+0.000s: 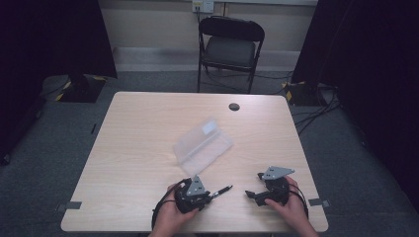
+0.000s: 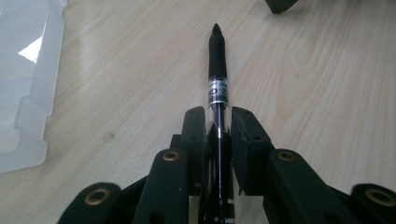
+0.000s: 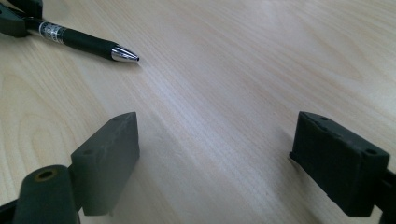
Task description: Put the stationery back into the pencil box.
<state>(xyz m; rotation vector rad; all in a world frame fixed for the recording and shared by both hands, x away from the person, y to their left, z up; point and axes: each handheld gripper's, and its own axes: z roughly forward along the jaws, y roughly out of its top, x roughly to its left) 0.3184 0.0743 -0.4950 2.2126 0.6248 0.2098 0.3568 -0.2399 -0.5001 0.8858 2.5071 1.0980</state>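
Observation:
A black pen (image 1: 221, 190) with a silver tip lies low over the wooden table (image 1: 138, 128) near its front edge. My left gripper (image 1: 210, 196) is shut on its barrel. In the left gripper view both pads press the pen (image 2: 217, 60) just behind its label, at the left gripper (image 2: 219, 123). My right gripper (image 1: 254, 184) rests to the right of the pen, its jaws wide apart and nothing between them. In the right gripper view the right gripper (image 3: 217, 135) faces bare wood, and the pen (image 3: 84, 41) points toward it from the upper left.
A clear plastic case (image 1: 202, 144) lies open at the middle of the table, beyond the left gripper; the same case (image 2: 28, 84) is at the left of the left gripper view. A cable hole (image 1: 234, 106) sits near the far edge. A folding chair (image 1: 230, 47) stands behind the table.

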